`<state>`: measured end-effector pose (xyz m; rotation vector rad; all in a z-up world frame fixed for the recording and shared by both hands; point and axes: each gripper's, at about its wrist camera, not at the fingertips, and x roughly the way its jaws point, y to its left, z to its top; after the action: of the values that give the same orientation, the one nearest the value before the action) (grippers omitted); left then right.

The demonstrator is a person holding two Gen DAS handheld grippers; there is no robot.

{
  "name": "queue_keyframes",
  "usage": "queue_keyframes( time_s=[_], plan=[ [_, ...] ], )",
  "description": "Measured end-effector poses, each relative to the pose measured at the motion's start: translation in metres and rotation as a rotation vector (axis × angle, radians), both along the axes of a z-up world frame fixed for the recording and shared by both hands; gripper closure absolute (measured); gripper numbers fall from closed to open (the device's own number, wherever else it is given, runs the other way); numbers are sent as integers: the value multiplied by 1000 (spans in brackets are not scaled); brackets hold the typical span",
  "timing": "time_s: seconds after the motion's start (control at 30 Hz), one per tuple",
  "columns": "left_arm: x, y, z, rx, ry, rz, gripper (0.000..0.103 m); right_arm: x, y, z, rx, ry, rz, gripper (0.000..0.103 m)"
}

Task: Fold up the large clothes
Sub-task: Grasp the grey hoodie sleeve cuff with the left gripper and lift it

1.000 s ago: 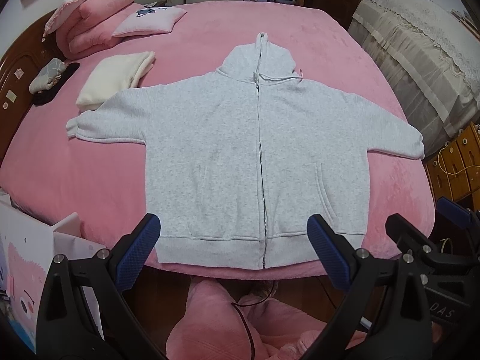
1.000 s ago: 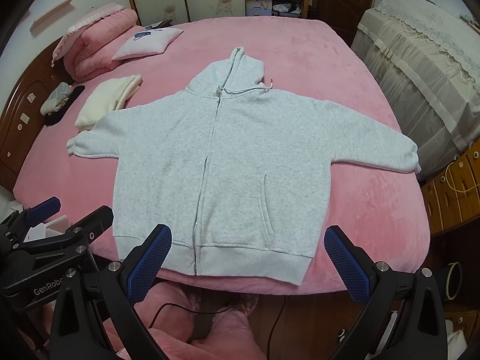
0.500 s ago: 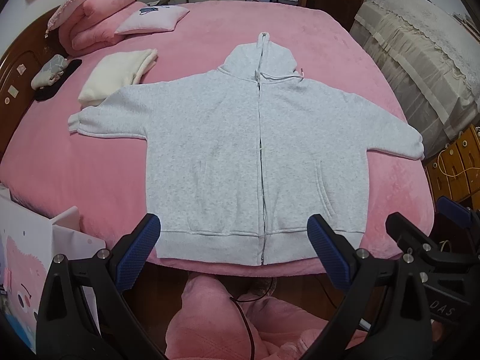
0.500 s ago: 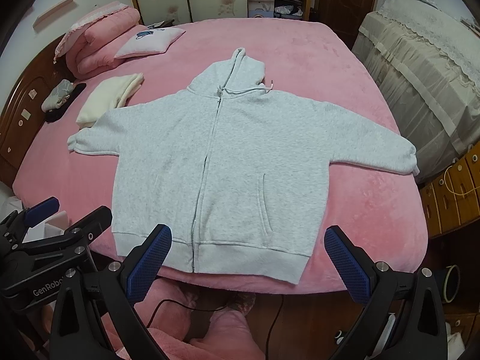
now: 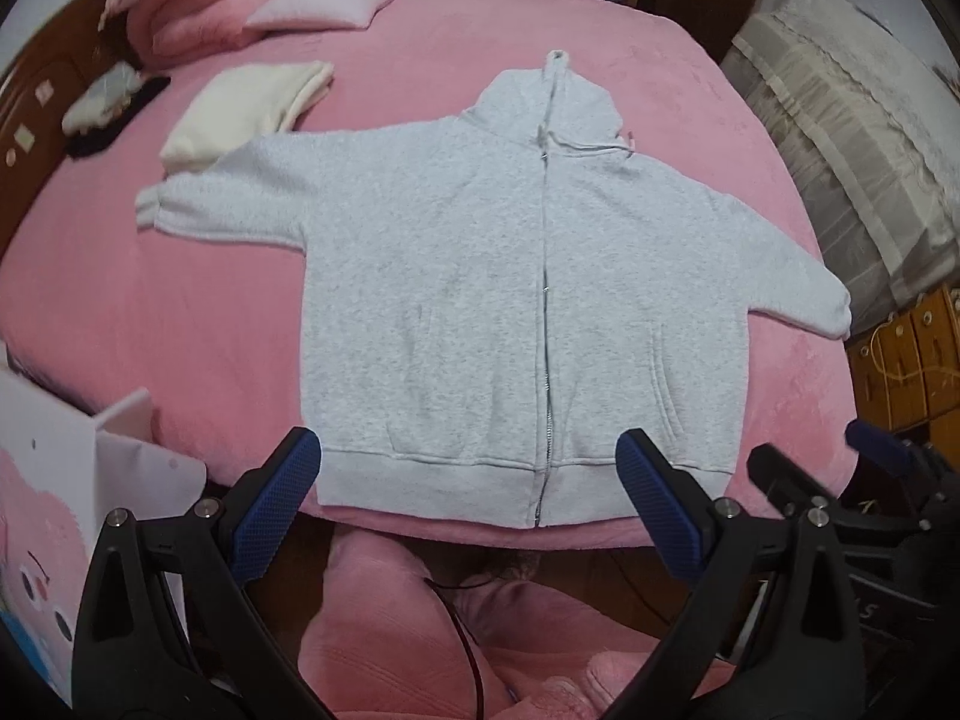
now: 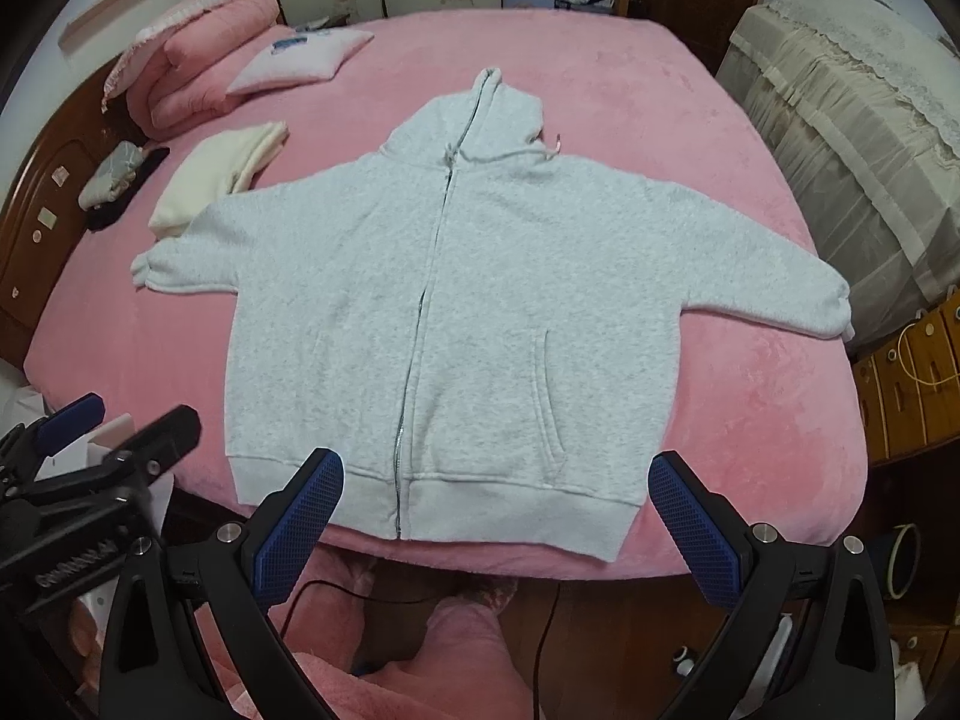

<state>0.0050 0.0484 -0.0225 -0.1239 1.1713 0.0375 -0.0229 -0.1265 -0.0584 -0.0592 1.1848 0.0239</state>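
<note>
Moved in closer to the bed's near edge since a second ago, both views tilted down a bit; hoodie itself unshifted. Grey zip hoodie (image 5: 528, 276) flat, front up, zipped, across the middle of the bed (image 5: 150, 312), hem at the near edge, hood toward the far end, sleeves spread toward left and right edges. Left tool (image 5: 468, 495) wide open, holding nothing, hovering off the near edge just short of the hem. Right tool (image 6: 492, 507) likewise wide open, empty, over the hem by the right pocket side. No fold made yet: garment only laid out and smoothed. Left to do, by judgement: sleeves in, sides over, bottom up to hood. Folded cream cloth (image 5: 240, 111) near the far left corner, touching or just beside the left cuff; pink pillow (image 6: 300, 60) beyond it.
</note>
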Motion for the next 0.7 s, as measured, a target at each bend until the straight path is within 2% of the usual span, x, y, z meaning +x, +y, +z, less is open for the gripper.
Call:
queue_keyframes(
  time_s=[0.07,0.23,0.37,0.53,0.7],
  plan=[
    [4,19,-14,-35,42,30,5,9,12,-14,0,61,3,0],
    [14,90,-71,-217,197,168,5,27,53,-62,-6,230,16,0],
    [31,151,-109,-287,275,269,5,36,108,-104,-64,332,57,0],
    [76,236,-141,-321,313,396,5,67,192,-148,-134,371,72,0],
    [126,347,-170,-394,232,561,6,126,288,-178,-88,356,30,0]
  ],
)
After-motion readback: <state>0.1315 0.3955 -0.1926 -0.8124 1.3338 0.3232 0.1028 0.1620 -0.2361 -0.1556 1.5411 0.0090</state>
